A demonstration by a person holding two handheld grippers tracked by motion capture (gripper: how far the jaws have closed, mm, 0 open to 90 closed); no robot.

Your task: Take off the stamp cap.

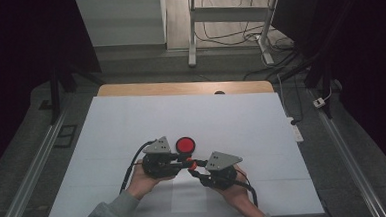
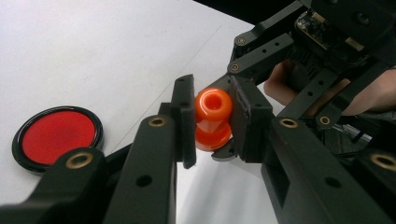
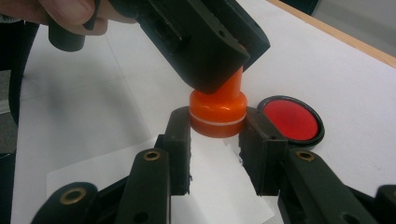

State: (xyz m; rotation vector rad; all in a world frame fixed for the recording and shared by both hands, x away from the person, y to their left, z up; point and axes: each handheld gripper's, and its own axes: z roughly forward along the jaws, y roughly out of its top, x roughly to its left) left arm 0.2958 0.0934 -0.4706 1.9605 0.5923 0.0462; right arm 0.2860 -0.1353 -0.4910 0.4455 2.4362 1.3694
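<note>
Left gripper (image 2: 212, 123) and right gripper (image 3: 217, 135) both clamp the orange knob-shaped part (image 2: 213, 119), just beside the red disc (image 1: 185, 145) on the worktop (image 1: 131, 121).

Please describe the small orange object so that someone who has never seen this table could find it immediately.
Look at the white table, near its front edge where the person's two hands meet. Between the left tool and the right tool is the small orange piece, held by both and shaped like a knob with a hollow top. Unlike the flat red disc with a black rim lying beside it, it is glossy orange and held by the tools.
</note>
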